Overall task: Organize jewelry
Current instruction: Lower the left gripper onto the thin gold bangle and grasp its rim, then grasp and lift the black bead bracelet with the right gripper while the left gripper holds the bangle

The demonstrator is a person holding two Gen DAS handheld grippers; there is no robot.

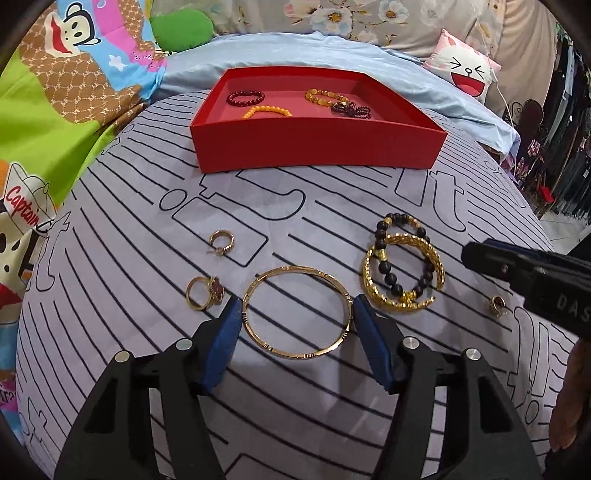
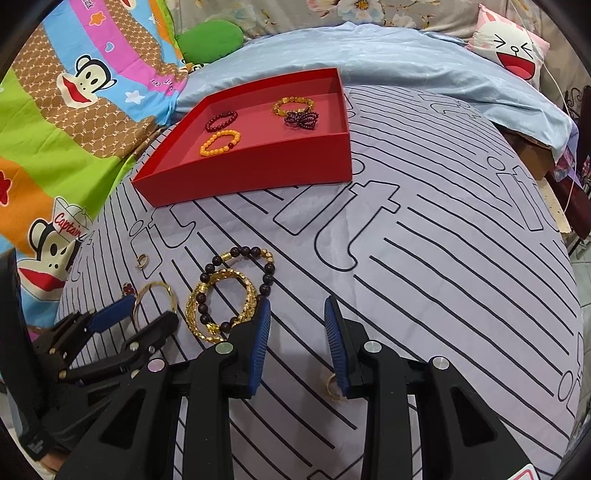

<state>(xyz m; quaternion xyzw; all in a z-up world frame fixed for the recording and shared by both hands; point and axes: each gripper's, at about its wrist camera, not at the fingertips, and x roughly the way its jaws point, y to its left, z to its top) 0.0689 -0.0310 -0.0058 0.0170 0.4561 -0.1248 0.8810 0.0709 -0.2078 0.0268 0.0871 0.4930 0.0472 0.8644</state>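
This is a bedroom in a home, and the work surface is a bed. A striped grey sheet (image 1: 147, 229) covers the mattress, with a pale blue quilt (image 2: 388, 55) bunched behind it and a bright cartoon monkey blanket (image 2: 74, 110) to one side. A pink cushion with a laughing face (image 1: 465, 74) leans against floral bedding (image 1: 332, 16), and dark clothes (image 1: 569, 129) hang at the far right edge.

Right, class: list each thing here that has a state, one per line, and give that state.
Red tray: lidless, holding four bead bracelets.
Gold bangle: flat on the sheet, between open pads.
Left hand-held gripper: open, straddling the bangle.
Right hand-held gripper: open, empty.
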